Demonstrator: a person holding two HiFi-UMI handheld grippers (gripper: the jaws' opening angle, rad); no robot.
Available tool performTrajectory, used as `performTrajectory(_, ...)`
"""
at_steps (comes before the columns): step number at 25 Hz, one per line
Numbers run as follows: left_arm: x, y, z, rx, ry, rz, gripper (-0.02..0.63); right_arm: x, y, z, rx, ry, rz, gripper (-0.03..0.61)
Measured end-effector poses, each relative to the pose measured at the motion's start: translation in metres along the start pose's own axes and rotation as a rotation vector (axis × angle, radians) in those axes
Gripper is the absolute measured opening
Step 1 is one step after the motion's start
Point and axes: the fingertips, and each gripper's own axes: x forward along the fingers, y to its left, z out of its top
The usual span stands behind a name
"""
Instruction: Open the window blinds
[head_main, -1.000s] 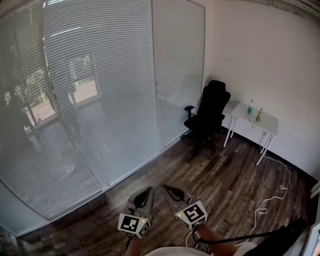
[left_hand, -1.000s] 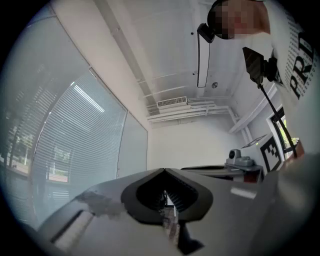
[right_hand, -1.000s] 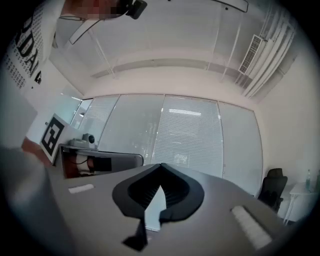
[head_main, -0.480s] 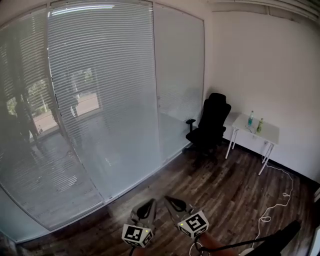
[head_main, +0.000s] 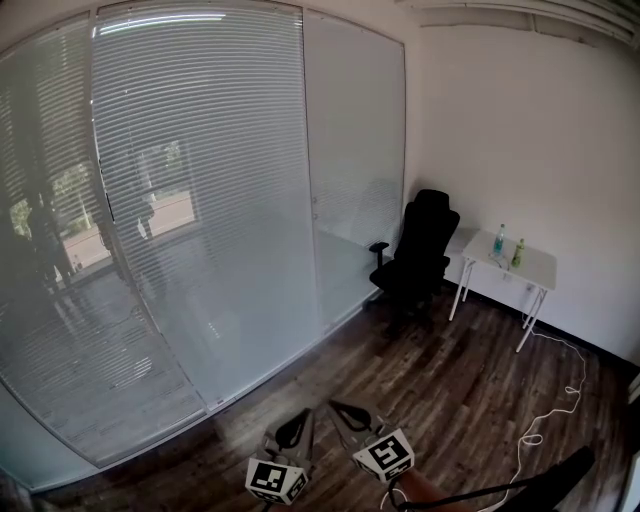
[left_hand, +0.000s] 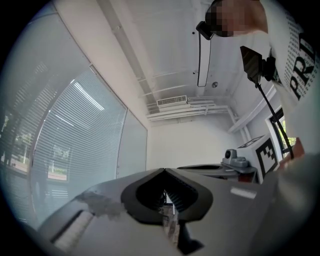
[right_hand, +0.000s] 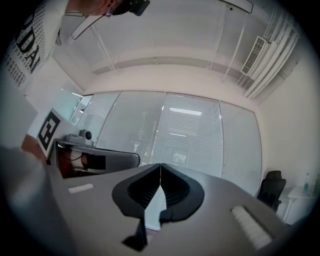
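White slatted window blinds (head_main: 200, 180) hang lowered behind a glass wall across the left of the head view; they also show as the blinds (right_hand: 187, 135) ahead in the right gripper view and the blinds (left_hand: 75, 135) at the left of the left gripper view. Both grippers sit low at the bottom of the head view, well back from the glass. My left gripper (head_main: 298, 418) is shut with nothing in it, its tips meeting in its own view (left_hand: 164, 170). My right gripper (head_main: 338, 408) is likewise shut and empty, tips together (right_hand: 160, 165).
A black office chair (head_main: 418, 245) stands by the far corner. Beside it is a small white table (head_main: 505, 260) with two bottles (head_main: 508, 246). A white cable (head_main: 545, 400) trails over the dark wood floor (head_main: 450, 370) at the right.
The head view has tipped up slightly, so both grippers sit lower in the picture. The jaws stay shut and the blinds are unchanged.
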Motion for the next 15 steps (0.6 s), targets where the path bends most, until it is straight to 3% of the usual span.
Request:
performTrajectory(6, 0.008, 0.014, -0.011, -0.008, 0.011, 0.016, 0.002, 0.011, -0.009, -0.014, 0.02, 0.021, 0.0, 0.009)
performTrajectory(15, 0.077, 0.044, -0.017, -0.006, 0.025, 0.062, 0.002, 0.048, -0.083, -0.039, 0.051, 0.037, 0.026, 0.009)
